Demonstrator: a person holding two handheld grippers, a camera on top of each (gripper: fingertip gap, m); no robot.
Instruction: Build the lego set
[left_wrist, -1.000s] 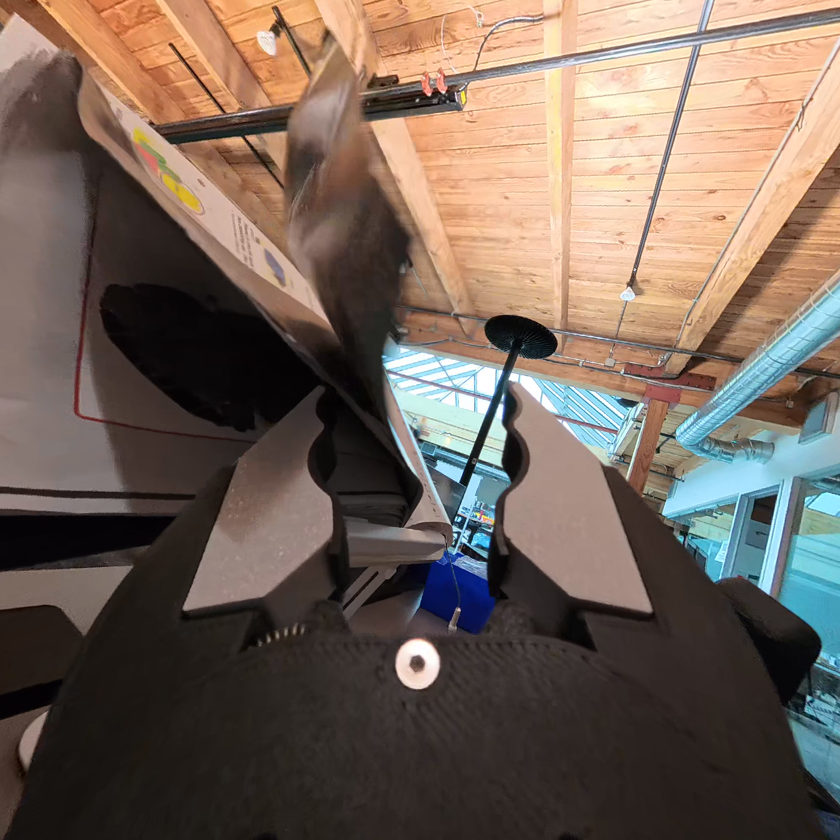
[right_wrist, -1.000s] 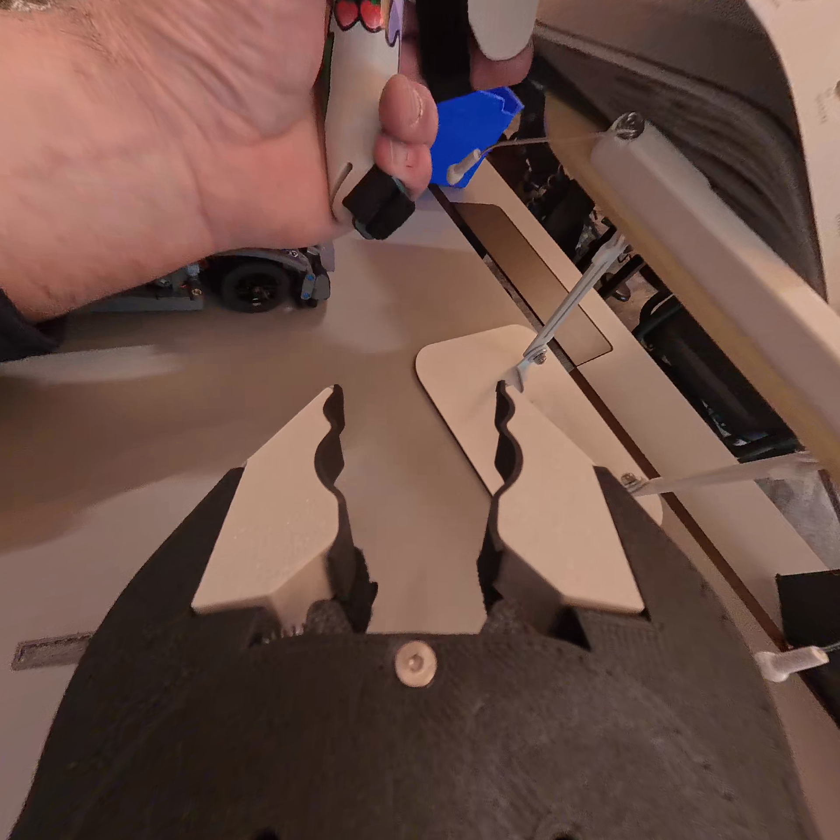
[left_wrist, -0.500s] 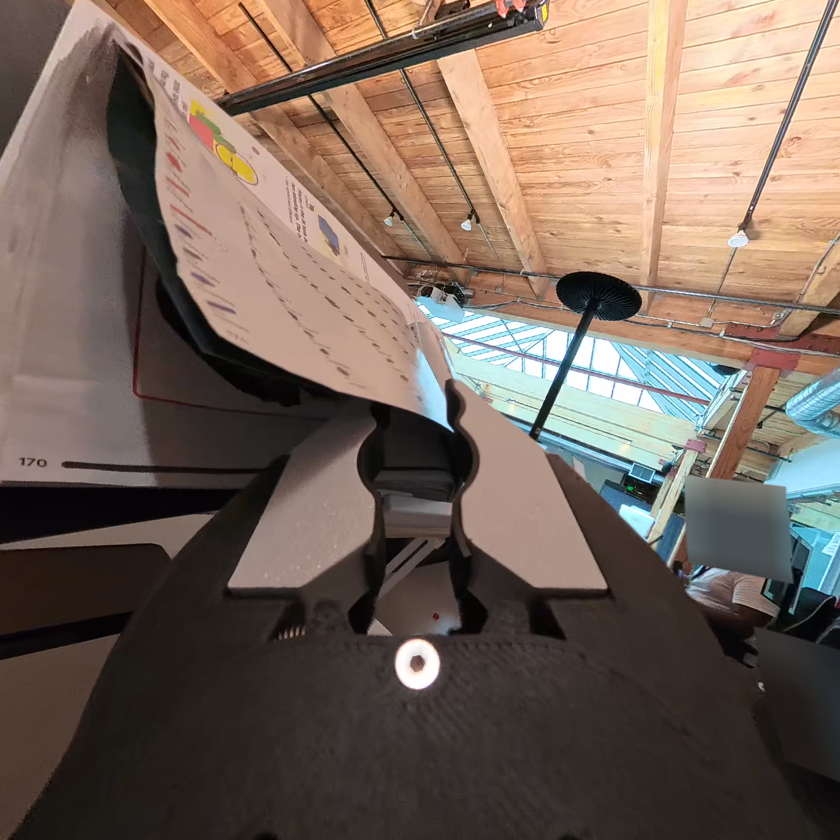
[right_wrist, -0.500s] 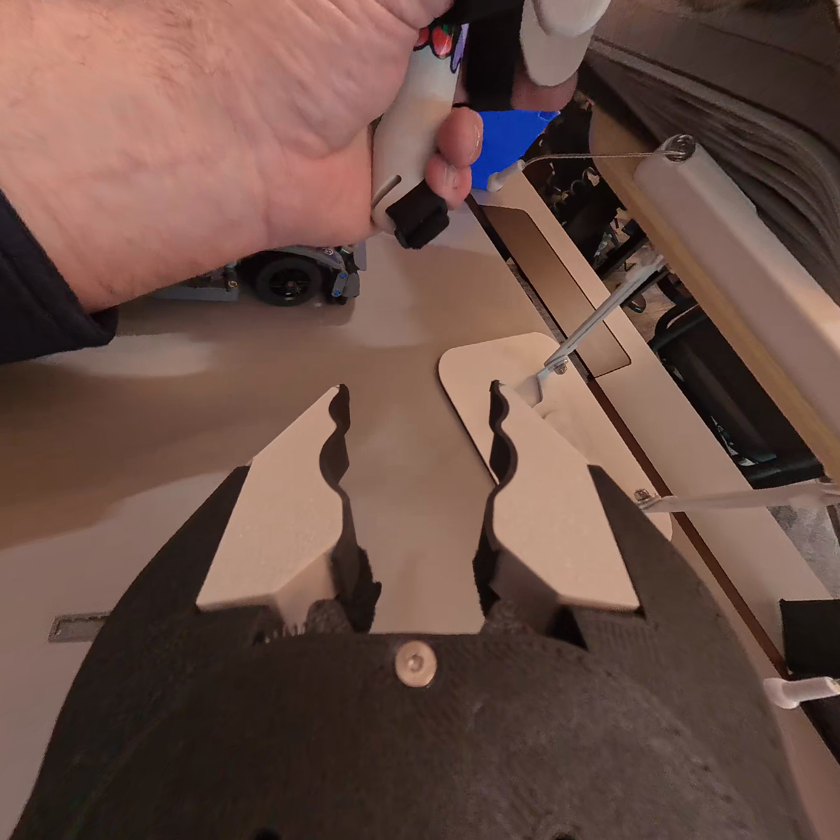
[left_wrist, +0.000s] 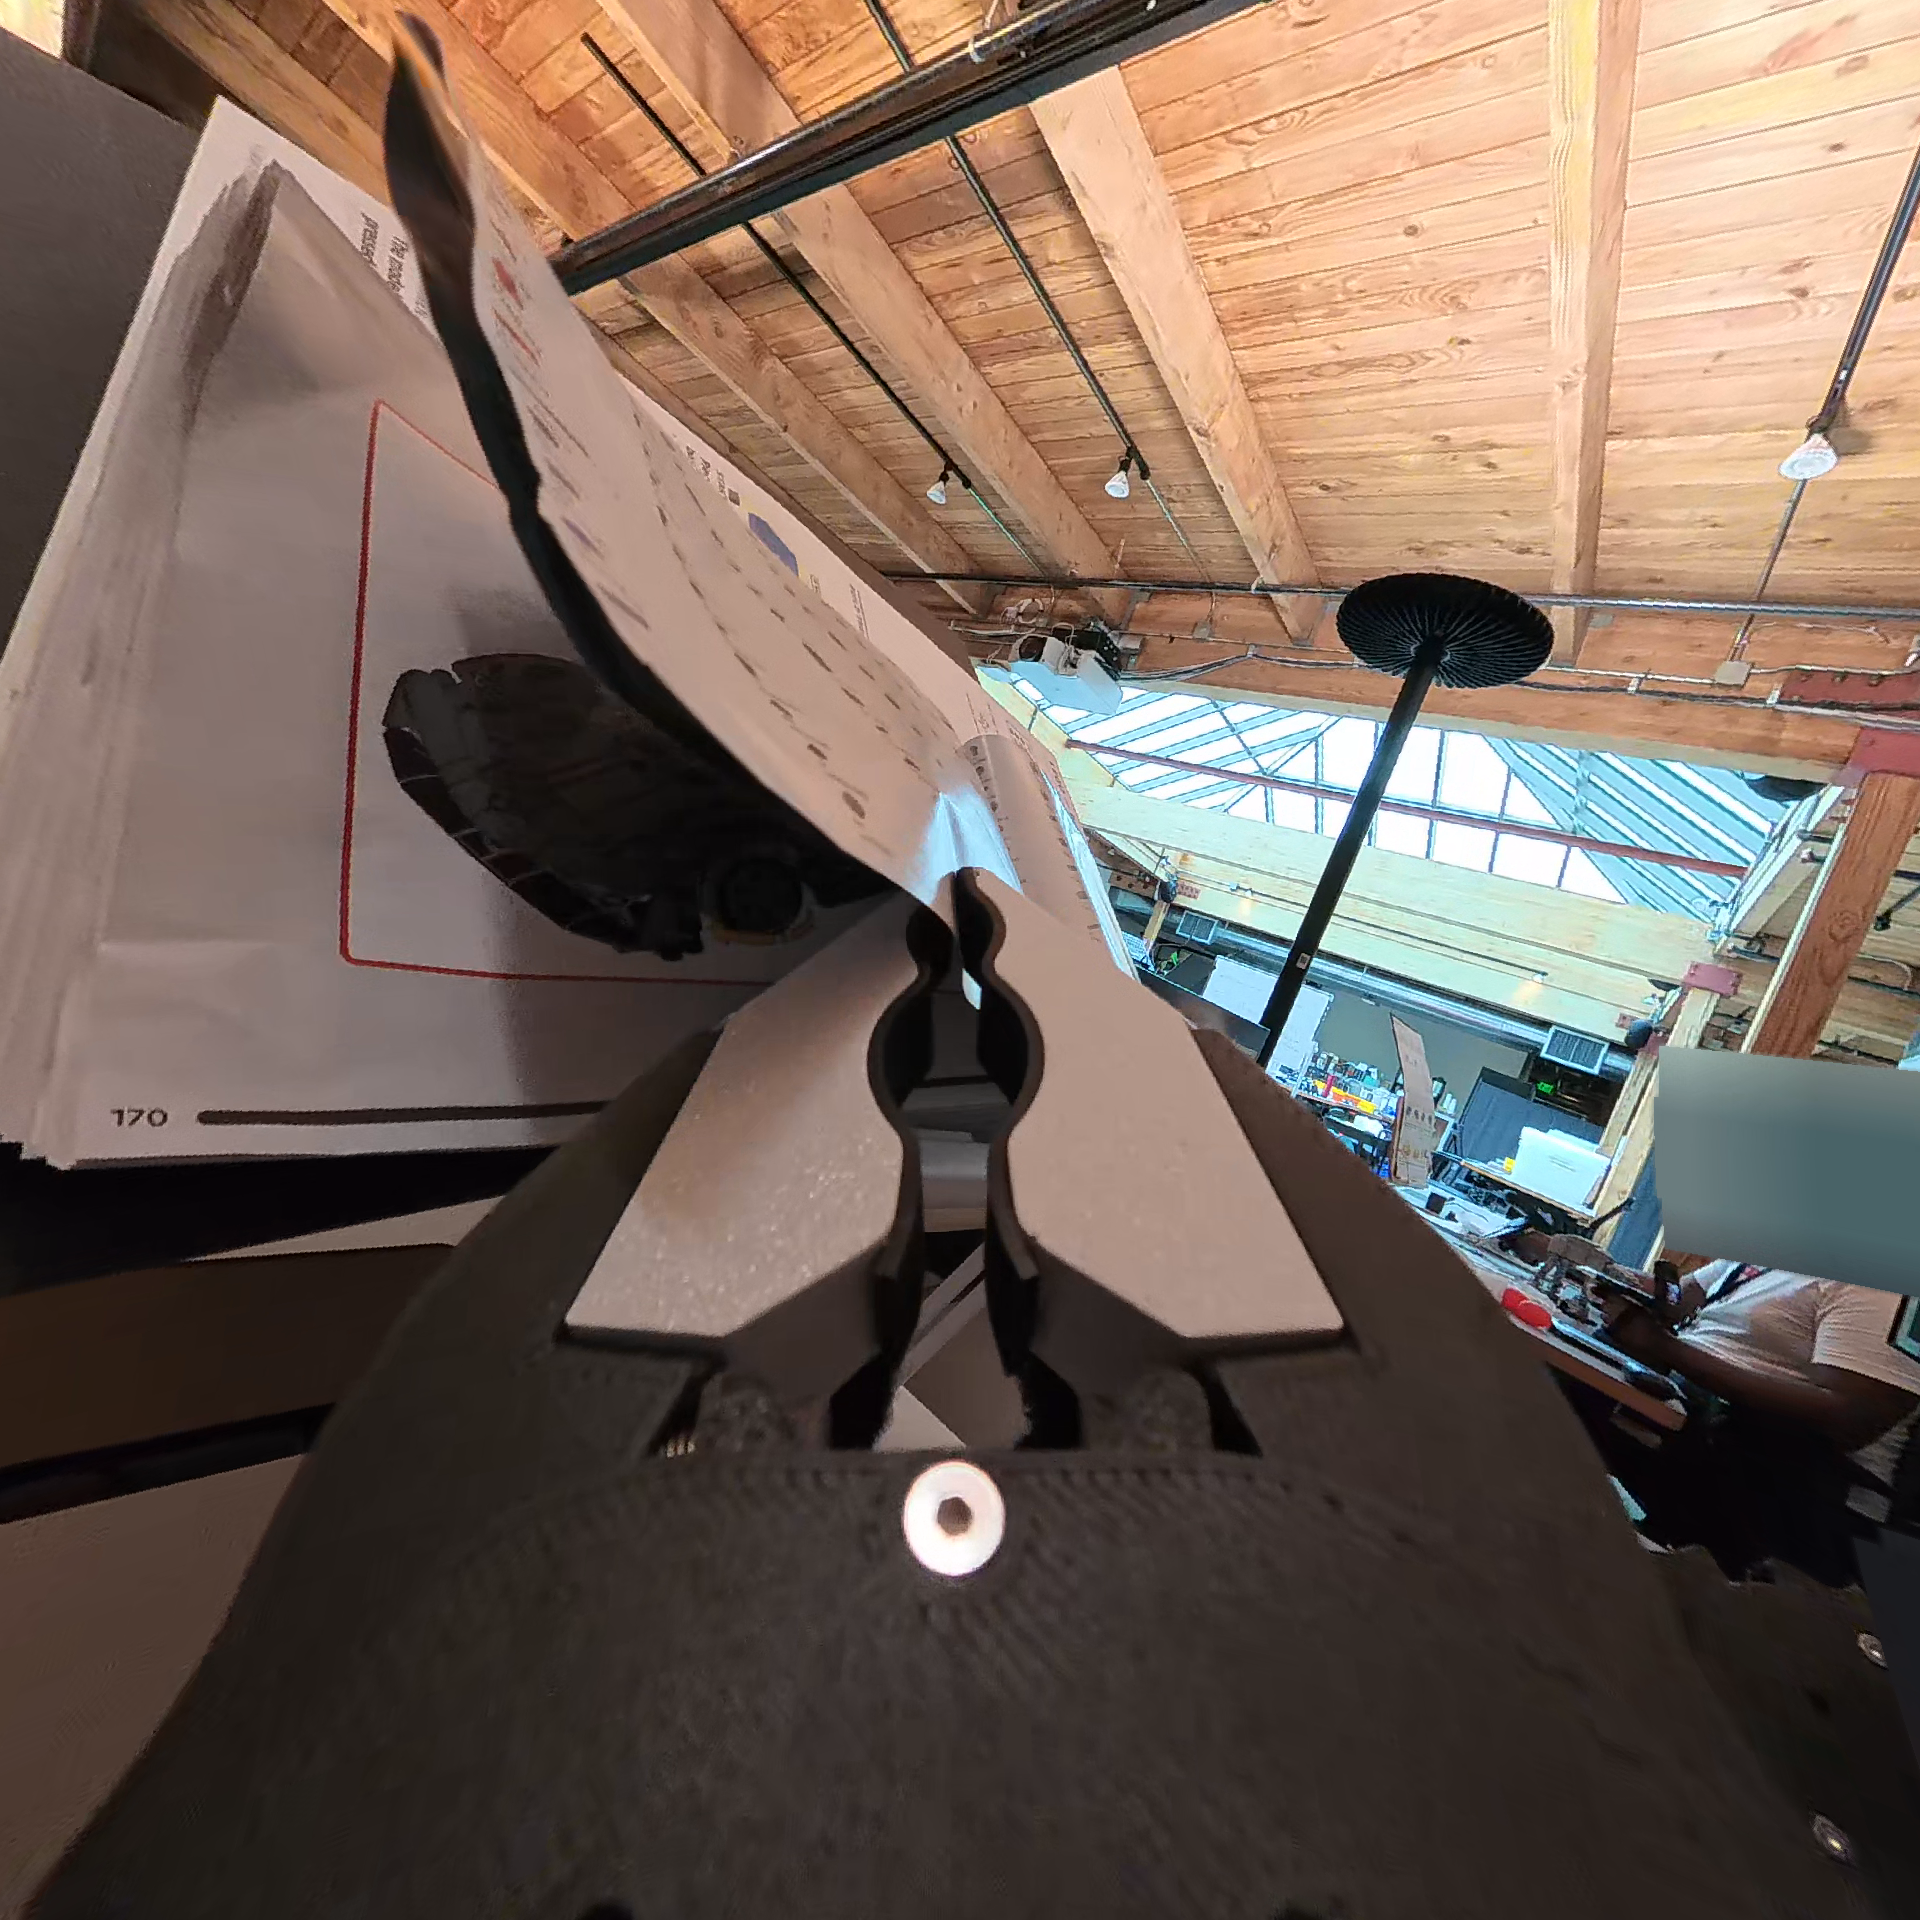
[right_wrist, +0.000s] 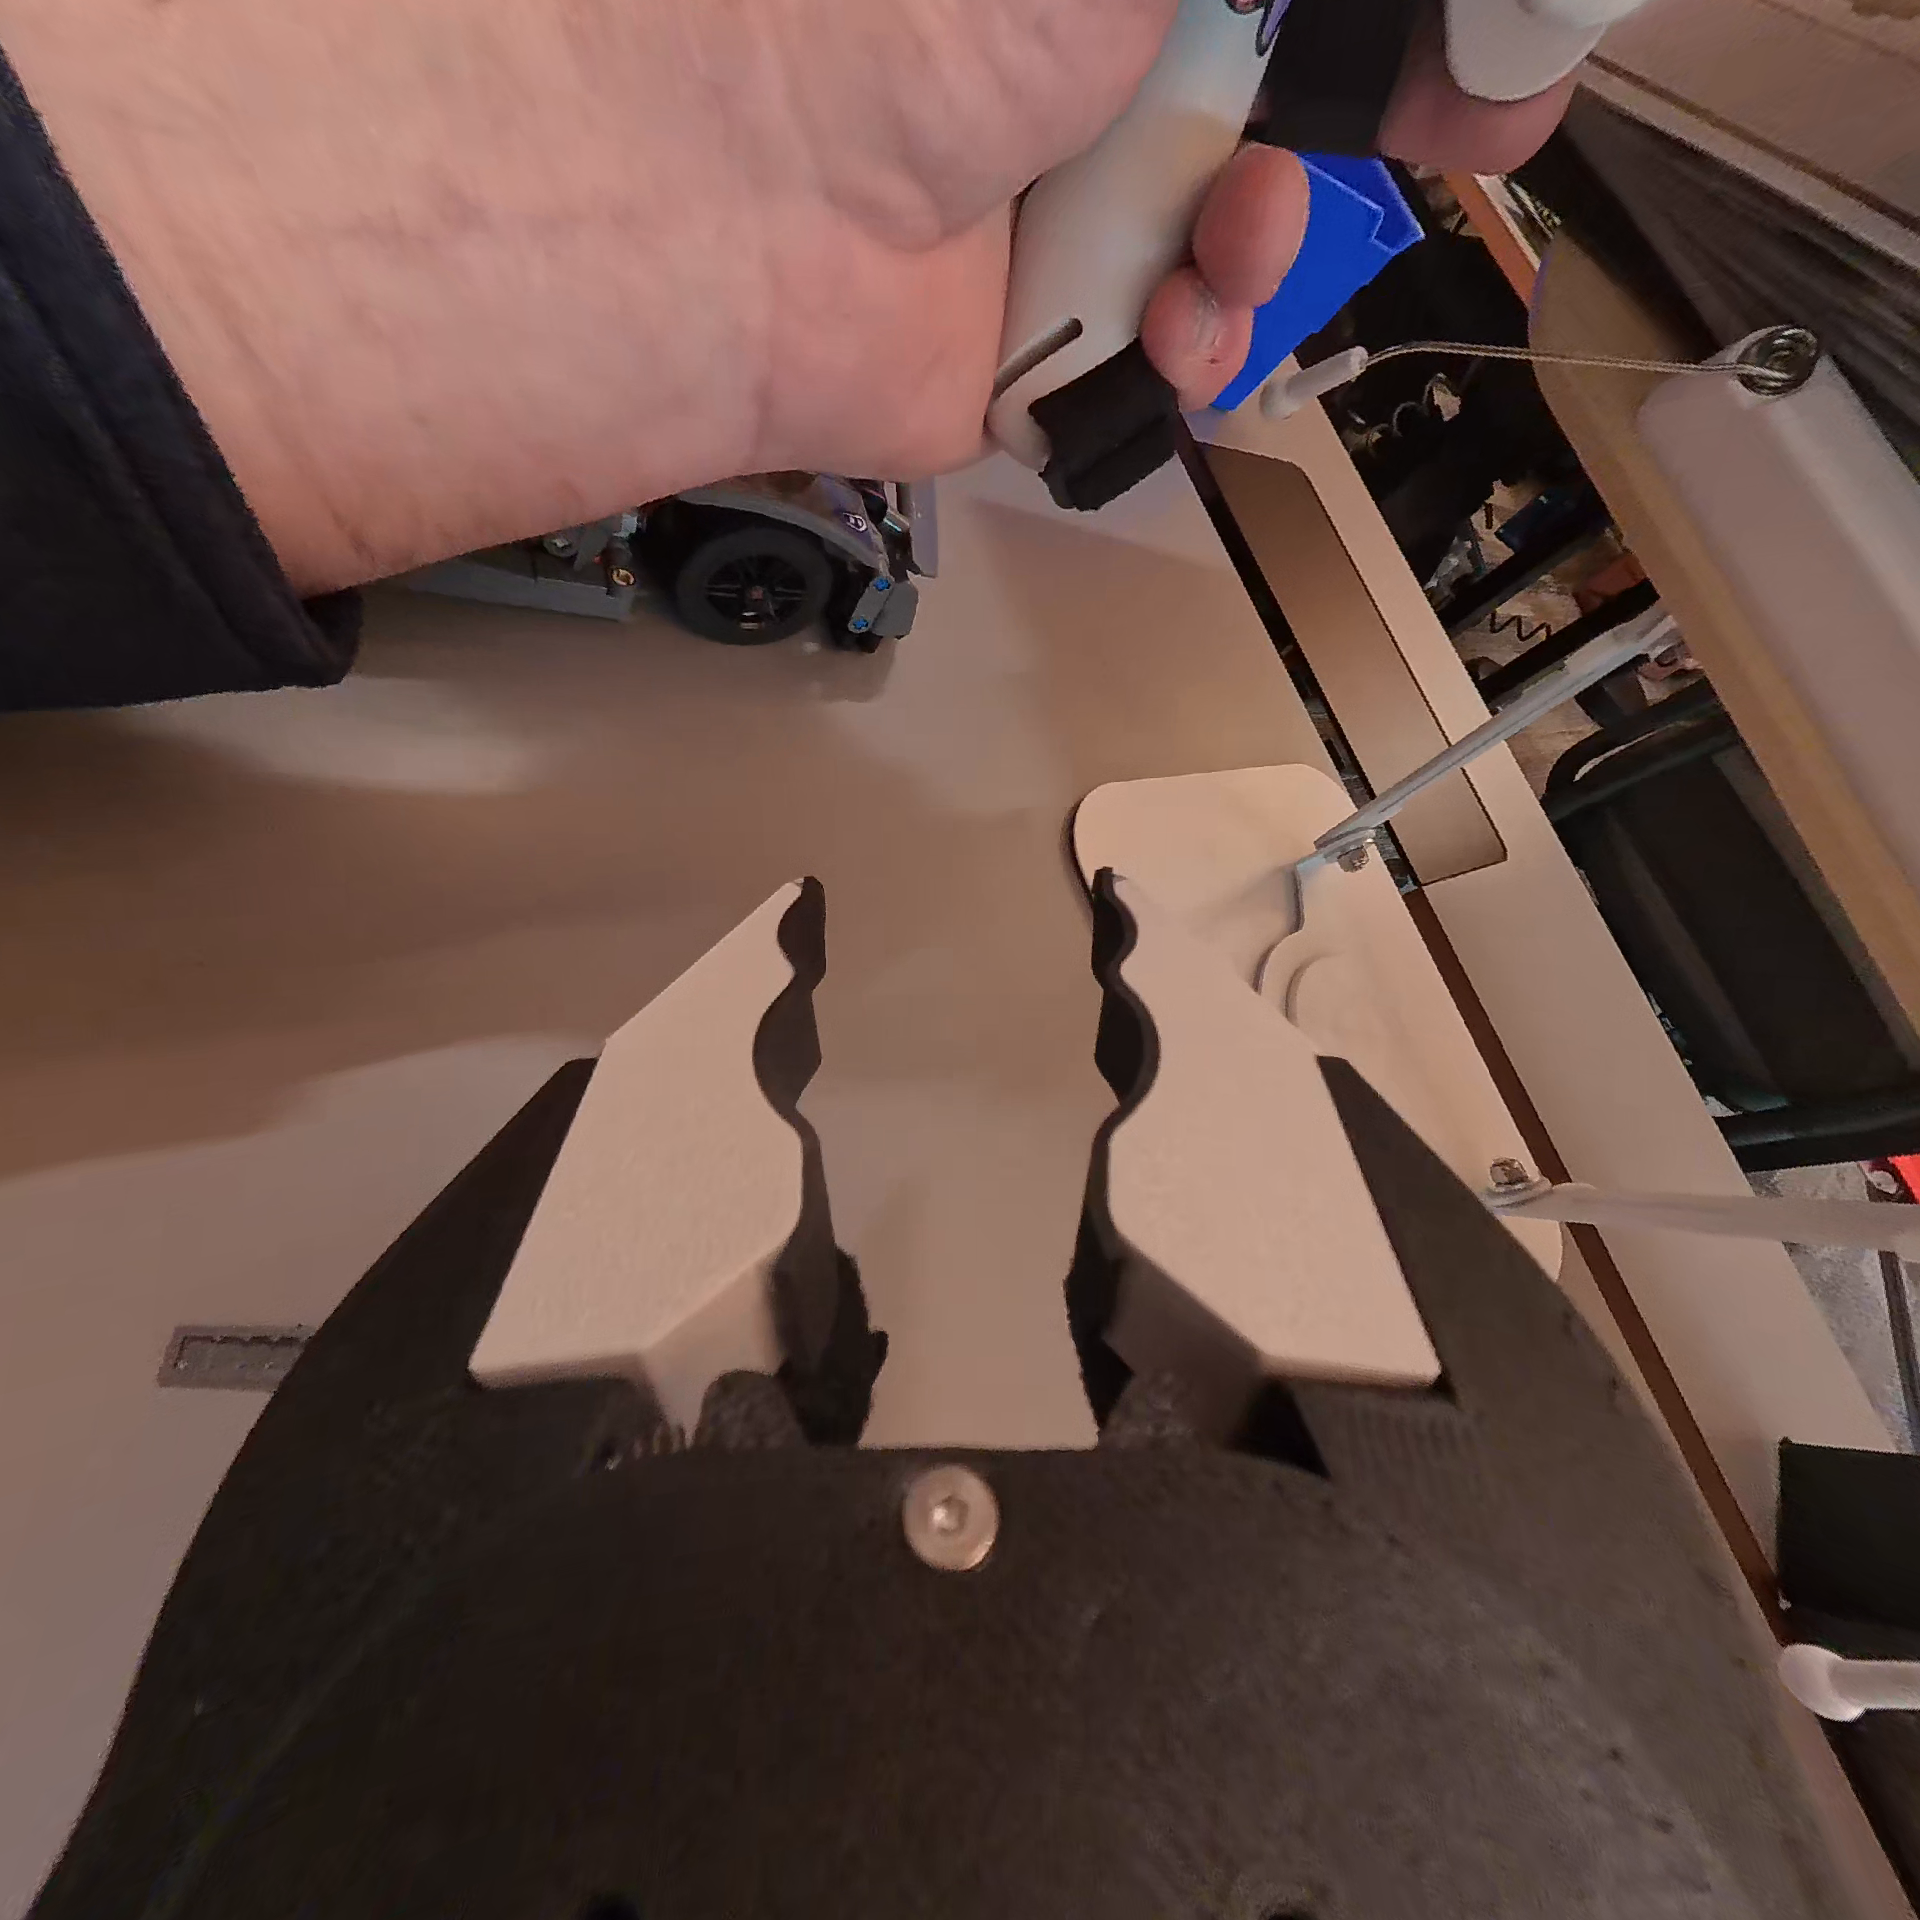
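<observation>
Under timber ceiling (left_wrist: 1351, 312) — page (left_wrist: 727, 665) now higher, seemingly pinched by left tool (left_wrist: 956, 904).

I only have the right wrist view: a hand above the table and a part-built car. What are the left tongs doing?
Observer: The left tongs are shut on the lower edge of a page of the instruction booklet.
Operator: Is that page lying flat?
Observer: No, it curls up off the open booklet, with its top edge bent over.
Operator: What shows on the sheet beneath it?
Observer: A red-framed picture of a dark car.
</observation>
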